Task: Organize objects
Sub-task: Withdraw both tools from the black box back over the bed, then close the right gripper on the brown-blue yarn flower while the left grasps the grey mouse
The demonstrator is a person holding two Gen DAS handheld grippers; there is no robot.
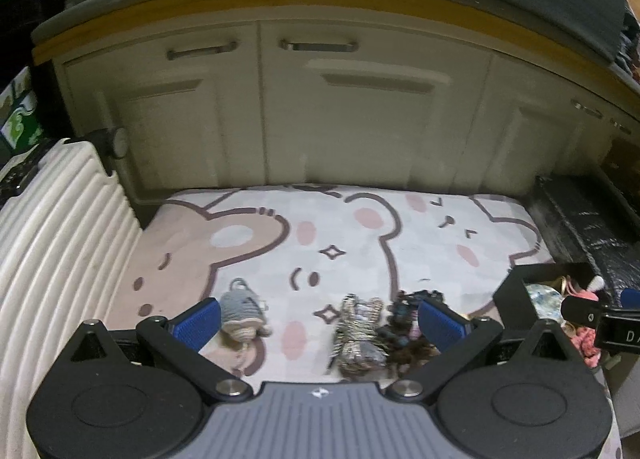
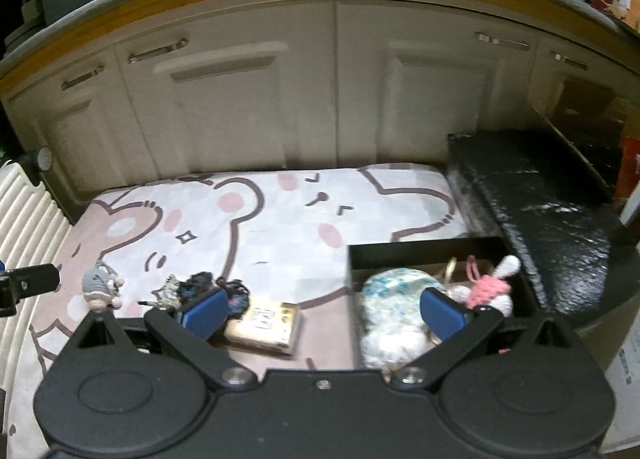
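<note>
Small items lie on a bear-print mat [image 1: 340, 227] [image 2: 280, 211]. A grey crocheted doll [image 1: 242, 311] [image 2: 100, 287], a silvery beaded charm [image 1: 358, 335] [image 2: 170, 293] and a dark tangled hair tie bundle [image 1: 404, 315] [image 2: 218, 289] sit in a row. A gold card box [image 2: 264, 323] lies beside them. A black box [image 2: 424, 251] [image 1: 516, 299] holds a blue-white pouch [image 2: 394, 299] and a pink crocheted bunny [image 2: 490, 291]. My left gripper [image 1: 320, 319] is open above the charm. My right gripper [image 2: 324, 311] is open, between the card box and the pouch.
Cream cabinet doors [image 1: 340, 107] close off the back. A white ribbed suitcase [image 1: 52, 227] stands at the left of the mat. A black glossy case [image 2: 540, 211] lies to the right behind the black box.
</note>
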